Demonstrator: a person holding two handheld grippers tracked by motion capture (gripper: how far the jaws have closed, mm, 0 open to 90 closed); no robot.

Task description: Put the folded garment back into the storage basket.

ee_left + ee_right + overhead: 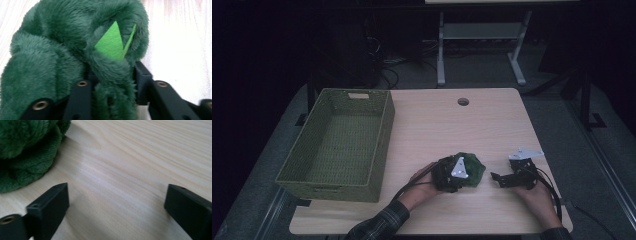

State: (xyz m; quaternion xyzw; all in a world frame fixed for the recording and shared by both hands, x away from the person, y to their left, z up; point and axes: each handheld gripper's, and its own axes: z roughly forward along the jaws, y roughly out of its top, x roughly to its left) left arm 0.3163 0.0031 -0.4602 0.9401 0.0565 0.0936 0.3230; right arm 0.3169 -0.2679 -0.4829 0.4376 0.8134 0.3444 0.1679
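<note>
Near the table's front edge the left gripper (455,176) pinches only a fold of the green plush toy (62,50), which may slip free, while the right gripper (116,205) gapes wide over bare wood.

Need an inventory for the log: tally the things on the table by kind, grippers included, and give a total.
Green plush toy: 1
Green woven basket: 1
Handheld grippers: 2, the left gripper shut on the plush toy, the right gripper open over bare table
Total: 4
</note>
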